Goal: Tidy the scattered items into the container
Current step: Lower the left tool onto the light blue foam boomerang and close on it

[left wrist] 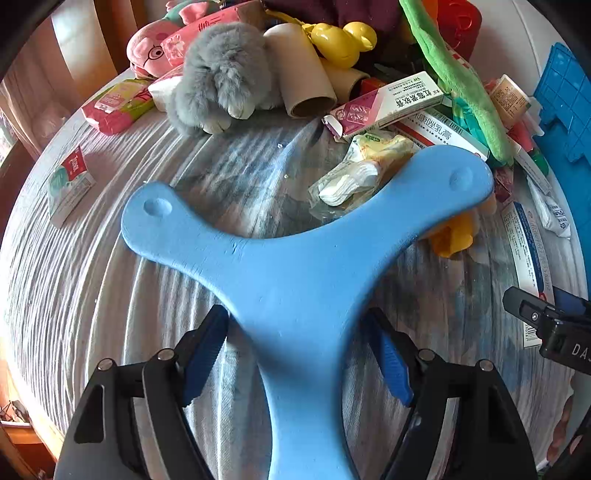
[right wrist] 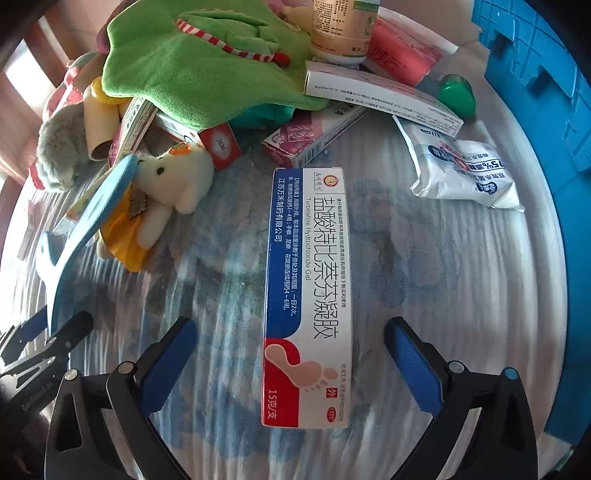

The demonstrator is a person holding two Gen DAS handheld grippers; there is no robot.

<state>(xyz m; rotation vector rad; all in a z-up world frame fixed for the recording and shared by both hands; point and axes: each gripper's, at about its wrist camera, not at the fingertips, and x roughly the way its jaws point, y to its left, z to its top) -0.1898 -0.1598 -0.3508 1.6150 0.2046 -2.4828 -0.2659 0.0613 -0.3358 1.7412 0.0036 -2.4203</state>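
Observation:
A flat blue three-armed foam piece [left wrist: 295, 266] lies on the striped cloth, one arm propped on a yellow-dressed plush toy [right wrist: 166, 184]. My left gripper [left wrist: 297, 339] is open and straddles its stem, with the blue pads close to both edges. In the right wrist view a long white, blue and red ointment box [right wrist: 306, 295] lies flat on the cloth. My right gripper [right wrist: 291, 328] stands open around the near end of the box, and a gap shows on each side. The blue plastic crate [right wrist: 535, 74] stands at the right edge.
Piled at the back are a grey plush rabbit [left wrist: 225, 77], cardboard tubes [left wrist: 303, 74], a yellow toy [left wrist: 340, 40], a green plush [right wrist: 192, 62], medicine boxes and a bottle [right wrist: 343, 26]. A wipes packet [right wrist: 461, 170] lies near the crate. A small box [left wrist: 70, 184] sits far left.

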